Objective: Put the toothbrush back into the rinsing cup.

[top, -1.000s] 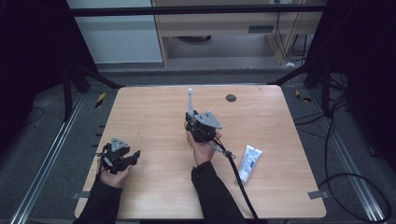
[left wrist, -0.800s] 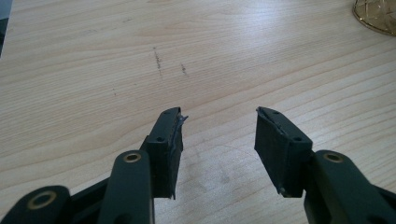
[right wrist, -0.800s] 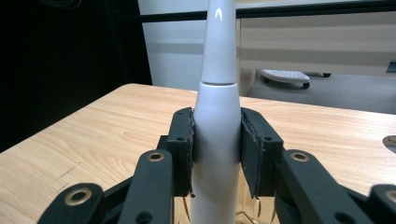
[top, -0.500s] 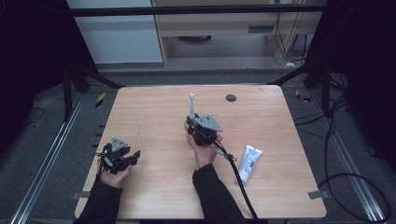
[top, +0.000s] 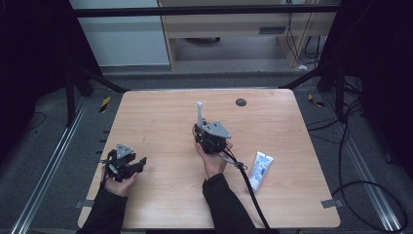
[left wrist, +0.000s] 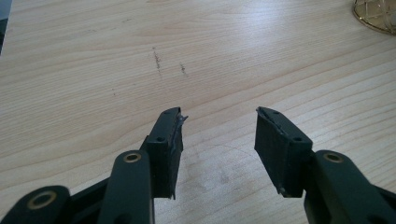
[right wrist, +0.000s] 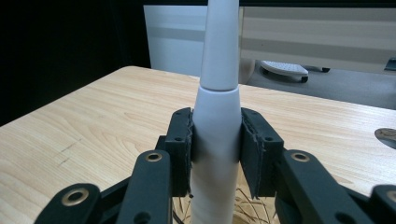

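Pale wood grain covers the tabletop (top: pixel 160 117) in the high view, where the right gripper (top: pixel 204 127) sits near the middle, held by the person's right hand (top: pixel 213 158). A white electric toothbrush (top: pixel 200 113) stands upright out of it, its thin end pointing toward the far edge. The left gripper (top: pixel 136 163) rests near the near left corner, its jaws spread with only bare wood between them. A white and blue toothpaste tube (top: pixel 259 168) lies flat toward the near right corner, just beside the right gripper's cable; its printing is too small to read. A small dark round disc (top: pixel 240 102) lies near the far edge.

In the left gripper view, the left gripper (left wrist: pixel 218 128) has its two black jaws standing wide apart over the wood, gripping nothing. A gold wire basket (left wrist: pixel 377 16) peeks in at the top right corner.

In the right gripper view, the right gripper (right wrist: pixel 216 140) has both pads pressed against the thick white body of the electric toothbrush (right wrist: pixel 218 93), which rises upright between them and bears no legible writing. Thin gold wire strands show below the jaws.
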Demonstrator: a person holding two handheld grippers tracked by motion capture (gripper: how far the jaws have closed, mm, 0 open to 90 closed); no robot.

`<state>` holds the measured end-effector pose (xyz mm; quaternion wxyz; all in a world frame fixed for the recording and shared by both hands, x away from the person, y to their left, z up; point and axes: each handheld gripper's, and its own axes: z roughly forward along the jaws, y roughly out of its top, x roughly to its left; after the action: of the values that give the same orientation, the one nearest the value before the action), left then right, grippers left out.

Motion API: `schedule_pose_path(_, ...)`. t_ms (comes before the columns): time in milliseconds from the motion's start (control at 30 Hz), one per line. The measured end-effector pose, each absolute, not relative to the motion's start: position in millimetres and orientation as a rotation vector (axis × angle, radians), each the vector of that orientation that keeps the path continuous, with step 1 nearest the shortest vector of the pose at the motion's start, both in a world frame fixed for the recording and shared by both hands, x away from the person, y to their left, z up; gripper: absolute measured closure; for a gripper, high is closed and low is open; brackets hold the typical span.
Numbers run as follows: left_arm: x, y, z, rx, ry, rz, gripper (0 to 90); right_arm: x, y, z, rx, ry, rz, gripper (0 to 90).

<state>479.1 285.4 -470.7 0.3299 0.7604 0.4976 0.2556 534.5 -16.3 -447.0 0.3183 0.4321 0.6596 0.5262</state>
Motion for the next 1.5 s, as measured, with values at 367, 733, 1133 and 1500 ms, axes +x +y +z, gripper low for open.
schedule_pose_path(367, 479.1, 285.2, -470.8, 1.99, 1.302, 0.669, 50.6, 528.4, -19.8, -448.5, 1.139, 1.734, 1.398, 65.6)
schedule_pose_path(733, 479.3, 285.5, -470.9, 1.989, 1.303, 0.668, 50.5, 528.5, -19.2, -448.8, 1.133, 1.754, 1.382, 54.0)
schedule_pose_path(1133, 479.2, 285.6, -470.8, 1.989, 1.303, 0.667, 50.2, 526.4, -19.6, -445.2, 1.116, 1.786, 1.344, 27.8)
schedule_pose_path(1500, 479.1, 285.7, -470.7, 1.989, 1.303, 0.669, 49.8, 511.8, -31.9, -428.2, 1.082, 1.815, 1.359, 20.1)
